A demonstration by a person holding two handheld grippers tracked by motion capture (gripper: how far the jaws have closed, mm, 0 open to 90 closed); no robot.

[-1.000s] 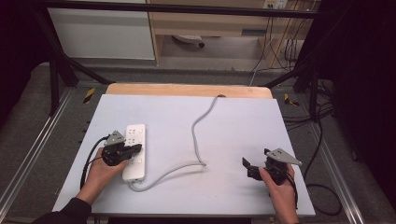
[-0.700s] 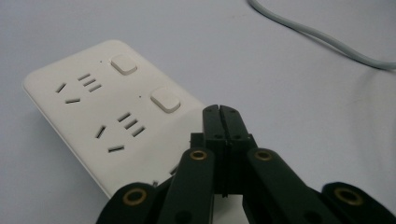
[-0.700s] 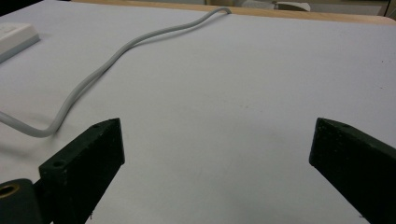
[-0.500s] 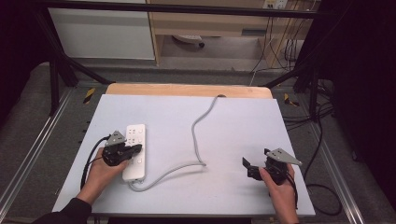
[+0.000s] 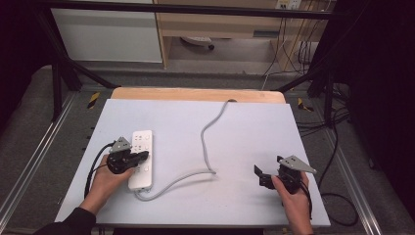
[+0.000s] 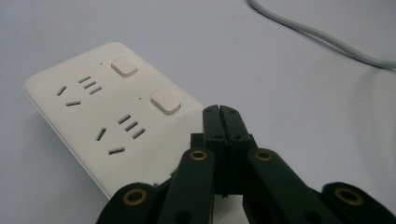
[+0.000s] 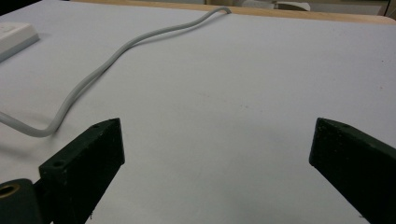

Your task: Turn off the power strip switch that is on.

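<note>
Power strip (image 5: 141, 158) is what the left hand is working over: a white block lying flat on the left half of the bench (image 5: 244, 147), its long axis running from the near edge toward the far one. The left gripper (image 5: 142, 156) comes at it from the left, across that axis, and its jaws are pressed flat together with nothing between them. In the left gripper view the closed tip hangs over the strip's right-hand margin, in line with the row of switches; the nearer switch (image 6: 165, 101) sits just ahead and slightly left of the tip, the farther switch (image 6: 123, 66) beyond it, both with their sockets to the left. Whether the tip rests on the plastic or floats just above it I cannot tell.

My guess is that a closed tip like that is meant as a poking finger, so the coming move would be a short nudge forward and down onto the nearer switch.

The grey cord (image 5: 208, 142) leaves the strip's near end, loops right and winds away to the far edge. The right gripper (image 5: 258, 176) sits well apart on the right side of the bench, jaws wide and empty, so the left hand is plainly the nearer one.
</note>
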